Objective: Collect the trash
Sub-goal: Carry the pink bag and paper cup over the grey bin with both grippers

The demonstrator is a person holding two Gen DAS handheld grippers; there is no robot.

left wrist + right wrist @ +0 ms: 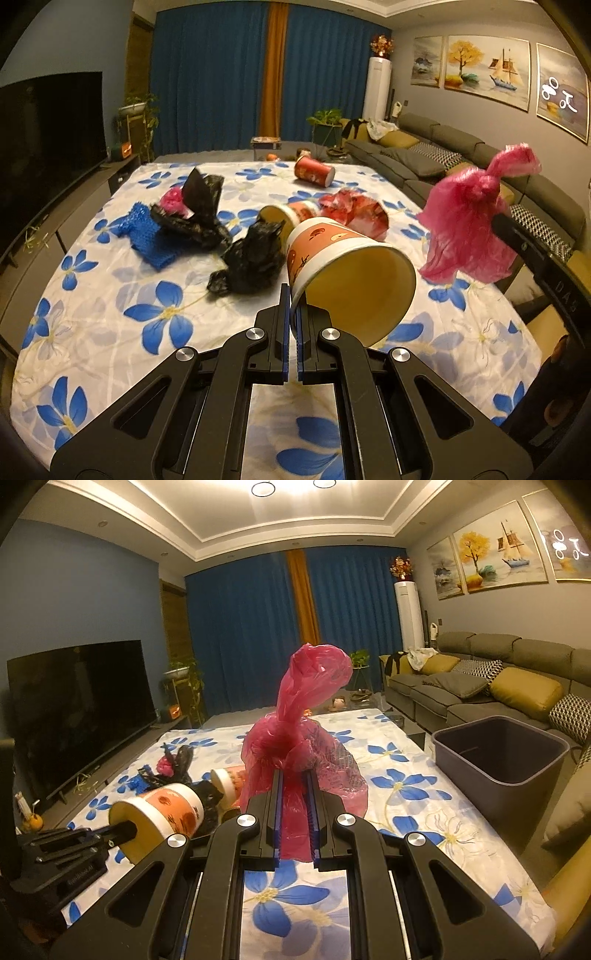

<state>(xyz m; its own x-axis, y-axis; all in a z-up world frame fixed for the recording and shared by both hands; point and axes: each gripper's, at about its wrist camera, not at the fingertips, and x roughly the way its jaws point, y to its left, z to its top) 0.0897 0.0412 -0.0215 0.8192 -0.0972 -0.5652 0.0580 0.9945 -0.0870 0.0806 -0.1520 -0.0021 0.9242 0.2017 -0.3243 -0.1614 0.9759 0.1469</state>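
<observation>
My left gripper (293, 301) is shut on the rim of an orange-and-white paper cup (343, 266), which hangs tilted above the floral tablecloth (110, 314). The right wrist view shows the same cup (166, 812) at lower left, on the left gripper (127, 827). My right gripper (295, 786) is shut on a knotted pink plastic bag (295, 738), held up off the table. In the left wrist view that pink bag (469, 229) hangs at the right from the right gripper (500, 218). A grey bin (502, 753) stands open at the table's right edge.
Lying on the cloth are two black bags (251, 262) (199, 210), a blue mesh piece (147, 236), a tipped cup (284, 216), a crumpled red wrapper (354, 212) and a red cup (314, 171). A TV (81, 716) stands left, a sofa (480, 694) right.
</observation>
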